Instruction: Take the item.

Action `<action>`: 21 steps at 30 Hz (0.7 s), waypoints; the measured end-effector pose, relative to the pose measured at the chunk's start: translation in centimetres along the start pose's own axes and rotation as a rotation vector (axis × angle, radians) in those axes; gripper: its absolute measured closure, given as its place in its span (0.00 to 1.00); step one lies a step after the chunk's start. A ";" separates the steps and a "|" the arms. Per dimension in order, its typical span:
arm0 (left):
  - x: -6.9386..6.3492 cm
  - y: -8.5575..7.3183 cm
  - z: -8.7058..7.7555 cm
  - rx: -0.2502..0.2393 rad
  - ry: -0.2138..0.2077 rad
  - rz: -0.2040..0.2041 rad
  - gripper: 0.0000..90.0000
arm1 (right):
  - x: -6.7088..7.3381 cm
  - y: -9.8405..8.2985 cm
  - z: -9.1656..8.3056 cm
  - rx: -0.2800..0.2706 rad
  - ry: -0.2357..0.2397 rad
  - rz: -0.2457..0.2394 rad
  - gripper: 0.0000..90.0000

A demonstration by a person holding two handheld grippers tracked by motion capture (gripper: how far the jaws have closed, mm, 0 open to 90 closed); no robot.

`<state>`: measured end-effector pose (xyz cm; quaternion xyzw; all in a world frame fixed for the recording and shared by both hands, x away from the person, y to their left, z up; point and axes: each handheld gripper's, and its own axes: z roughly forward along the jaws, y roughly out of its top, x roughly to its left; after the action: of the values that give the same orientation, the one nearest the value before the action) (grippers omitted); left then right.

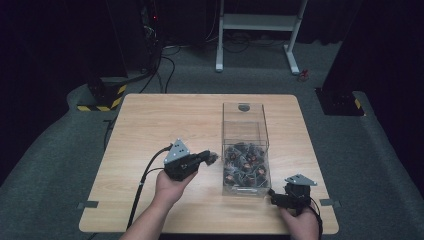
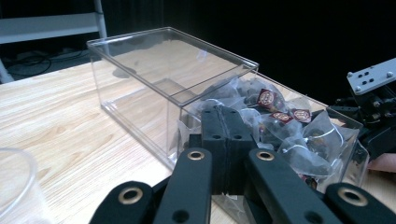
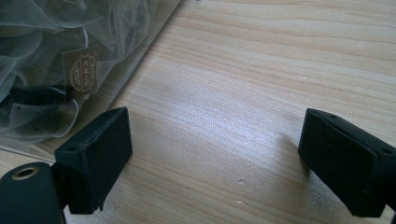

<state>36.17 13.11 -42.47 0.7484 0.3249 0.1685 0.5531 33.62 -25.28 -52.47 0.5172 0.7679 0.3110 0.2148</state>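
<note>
Tongs (image 3: 215,158) spread wide over wooden table (image 3: 261,84), bagged sachets (image 3: 56,70) upper left.

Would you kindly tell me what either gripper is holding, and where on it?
The left gripper pinches something small, too blurred to identify. The right gripper is open over the wooden table.

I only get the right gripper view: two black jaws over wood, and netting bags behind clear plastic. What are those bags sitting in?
Observer: A clear box on the wooden table. The bags are piled in its near end, and the far end holds none.
Operator: Is it closed?
Observer: No. In the left gripper view its clear lid is slid toward the far end, leaving the bags uncovered.
Operator: And the other tool?
Observer: The left gripper is on the box's left side, with its jaws shut and its tip close to the wall.
</note>
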 end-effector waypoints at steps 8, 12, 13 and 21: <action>0.8 -0.3 -0.8 -0.007 0.022 -0.010 1.00 | 0.0 0.0 0.0 0.000 0.000 0.000 0.11; 1.3 -0.4 -1.3 -0.012 0.035 -0.016 1.00 | 0.0 0.0 0.0 0.000 0.000 0.000 0.11; 1.4 -0.4 -1.4 -0.014 0.039 -0.015 1.00 | 0.0 0.0 0.0 0.000 0.000 0.000 0.11; 2.2 -0.4 -2.2 -0.021 0.065 -0.023 1.00 | 0.0 0.0 0.0 0.000 0.000 0.000 0.11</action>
<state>36.30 16.22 -42.31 0.7330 0.3494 0.1899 0.5519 33.61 -25.28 -52.47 0.5171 0.7680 0.3110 0.2147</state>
